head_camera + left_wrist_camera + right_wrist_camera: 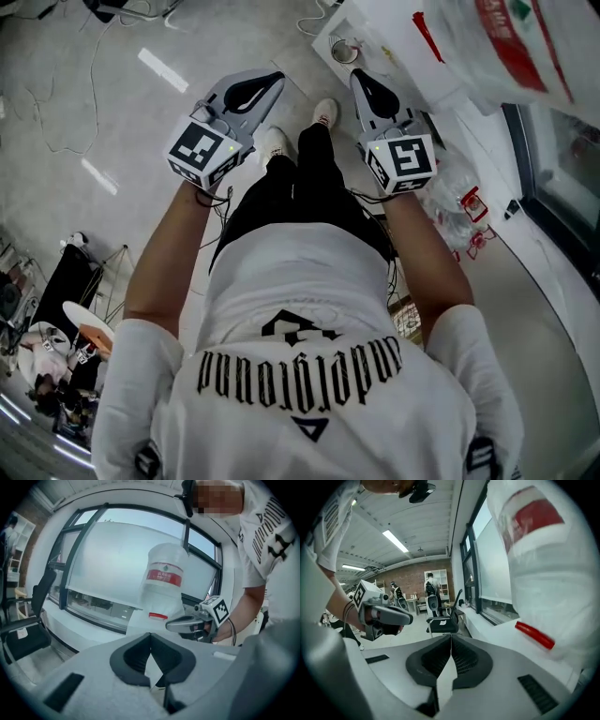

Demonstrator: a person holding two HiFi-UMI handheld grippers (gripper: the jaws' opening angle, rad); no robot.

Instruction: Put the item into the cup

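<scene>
In the head view a small round cup (344, 50) stands on the near corner of a white table (394, 28), with a red stick-like item (427, 36) lying further in. My left gripper (272, 80) is shut and empty, held over the floor left of the table. My right gripper (361, 80) is also shut and empty, just short of the cup. In the left gripper view the shut jaws (151, 641) point at the red item (158, 616). In the right gripper view the shut jaws (451, 641) have the red item (534, 635) to their right.
A big clear plastic bag with a red label (506, 37) fills the table's far side (164, 573) (543, 564). A window runs behind the table. An office chair (443, 620) stands by the ledge. The person's legs and shoes (323, 112) are below the grippers.
</scene>
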